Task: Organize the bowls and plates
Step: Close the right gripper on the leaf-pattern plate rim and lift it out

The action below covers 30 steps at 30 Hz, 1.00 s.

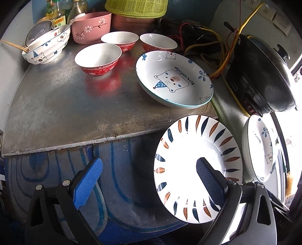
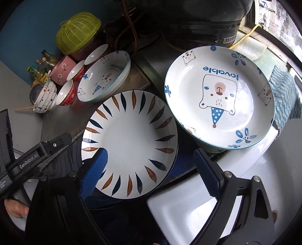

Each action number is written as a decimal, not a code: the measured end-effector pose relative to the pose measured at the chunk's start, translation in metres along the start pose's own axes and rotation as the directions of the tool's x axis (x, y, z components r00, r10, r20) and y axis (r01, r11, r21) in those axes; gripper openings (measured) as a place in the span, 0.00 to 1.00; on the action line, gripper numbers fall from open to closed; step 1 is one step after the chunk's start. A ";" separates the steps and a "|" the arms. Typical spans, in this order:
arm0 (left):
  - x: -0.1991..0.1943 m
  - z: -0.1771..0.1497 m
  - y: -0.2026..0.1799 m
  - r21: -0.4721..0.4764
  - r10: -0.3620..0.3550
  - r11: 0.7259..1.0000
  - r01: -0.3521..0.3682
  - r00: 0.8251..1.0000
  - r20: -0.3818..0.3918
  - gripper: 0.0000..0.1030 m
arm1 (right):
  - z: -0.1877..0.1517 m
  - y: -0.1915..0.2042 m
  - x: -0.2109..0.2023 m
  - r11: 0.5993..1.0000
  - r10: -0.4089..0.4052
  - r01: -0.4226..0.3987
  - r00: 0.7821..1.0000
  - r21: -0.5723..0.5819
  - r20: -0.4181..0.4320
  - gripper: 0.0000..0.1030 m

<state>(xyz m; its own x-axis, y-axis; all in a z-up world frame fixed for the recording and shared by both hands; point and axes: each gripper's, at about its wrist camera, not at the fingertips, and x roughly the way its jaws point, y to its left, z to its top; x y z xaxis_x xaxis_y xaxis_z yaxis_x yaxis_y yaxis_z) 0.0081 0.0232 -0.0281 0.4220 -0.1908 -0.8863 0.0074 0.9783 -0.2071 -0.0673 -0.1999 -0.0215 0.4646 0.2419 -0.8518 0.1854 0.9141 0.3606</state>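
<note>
- The leaf-pattern plate (image 2: 130, 143) sits off the near right corner of the metal table (image 1: 66, 105), overhanging a white basin (image 2: 245, 188) below; what supports it cannot be made out.
- The left gripper (image 1: 149, 181) is spread wide and grips nothing: one blue pad lies over the plate's centre, the other stands clear over the patterned blue table front.
- The right gripper (image 2: 151, 169) is also parted. Its left pad overlaps the plate's near-left rim and its right pad stands beside the near-right rim; whether either pad touches the rim cannot be told.
- A bear-print plate (image 2: 220, 98) rests just right of the leaf plate, near a black cooker (image 1: 264, 75) and a blue cloth (image 2: 285, 101).
- A second bear-print plate (image 1: 175, 79) lies on the table's right part. Farther left stand three red bowls (image 1: 98, 58), a pink bowl (image 1: 92, 26), a bear-print bowl (image 1: 47, 49) holding chopsticks, bottles and a green basket (image 1: 135, 7).
- Judgement: the step in hand is pickup of the leaf plate; sorting has barely begun, as the plates are not yet stacked.
- Next move calls for the right pads to seat squarely on the rim before lifting, since the plate overhangs the basin.
</note>
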 end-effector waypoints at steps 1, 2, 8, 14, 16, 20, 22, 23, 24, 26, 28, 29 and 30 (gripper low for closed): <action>0.003 0.001 0.002 -0.003 -0.011 1.000 0.011 1.000 -0.002 0.95 | -0.002 -0.001 0.003 1.000 0.030 -0.030 0.999 0.006 -0.013 0.83; 0.006 0.001 0.004 -0.006 -0.022 1.000 0.022 1.000 -0.007 0.94 | -0.003 -0.003 0.006 0.999 0.047 -0.046 0.999 0.010 -0.024 0.81; 0.028 0.005 0.010 -0.003 -0.077 0.997 0.077 0.995 -0.055 0.80 | -0.006 -0.011 0.012 0.995 0.096 -0.095 0.995 0.043 -0.015 0.69; 0.048 0.015 0.012 -0.006 -0.121 0.993 0.121 0.987 -0.108 0.55 | -0.009 -0.030 0.024 0.985 0.118 -0.111 0.992 0.133 -0.043 0.49; 0.053 0.019 0.012 -0.006 -0.137 0.991 0.137 0.983 -0.121 0.49 | -0.009 -0.032 0.027 0.984 0.112 -0.105 0.993 0.143 -0.041 0.43; 0.066 0.025 0.009 0.002 -0.163 0.986 0.166 0.973 -0.161 0.38 | -0.008 -0.035 0.033 0.986 0.080 -0.073 0.996 0.147 -0.041 0.32; 0.073 0.027 0.006 0.015 -0.169 0.985 0.175 0.968 -0.184 0.31 | -0.007 -0.038 0.035 0.986 0.065 -0.058 0.997 0.154 -0.043 0.22; 0.076 0.028 0.005 0.021 -0.172 0.984 0.179 0.966 -0.193 0.29 | -0.007 -0.039 0.036 0.986 0.063 -0.056 0.997 0.159 -0.043 0.20; 0.078 0.029 0.004 0.028 -0.178 0.982 0.187 0.963 -0.201 0.27 | -0.008 -0.040 0.037 0.985 0.062 -0.054 0.997 0.162 -0.044 0.17; 0.082 0.029 0.000 0.044 -0.193 0.977 0.206 0.958 -0.211 0.23 | -0.008 -0.042 0.038 0.985 0.057 -0.049 0.997 0.163 -0.043 0.13; 0.083 0.030 -0.004 0.074 -0.201 0.972 0.222 0.954 -0.222 0.17 | -0.007 -0.042 0.040 0.986 0.054 -0.047 0.998 0.159 -0.043 0.12; 0.083 0.031 -0.007 0.096 -0.191 0.972 0.216 0.956 -0.222 0.18 | -0.006 -0.042 0.041 0.987 0.051 -0.043 0.998 0.155 -0.043 0.12; 0.084 0.032 -0.009 0.112 -0.188 0.970 0.217 0.956 -0.224 0.18 | -0.006 -0.041 0.041 0.988 0.045 -0.038 0.998 0.151 -0.043 0.12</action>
<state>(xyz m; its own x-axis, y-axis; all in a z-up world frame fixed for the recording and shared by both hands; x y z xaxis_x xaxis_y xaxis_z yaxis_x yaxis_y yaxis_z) 0.0720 0.0014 -0.0875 0.1996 -0.3846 -0.9013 0.2006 0.9163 -0.3466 -0.0605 -0.2253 -0.0737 0.4346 0.2966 -0.8504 0.2958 0.8448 0.4458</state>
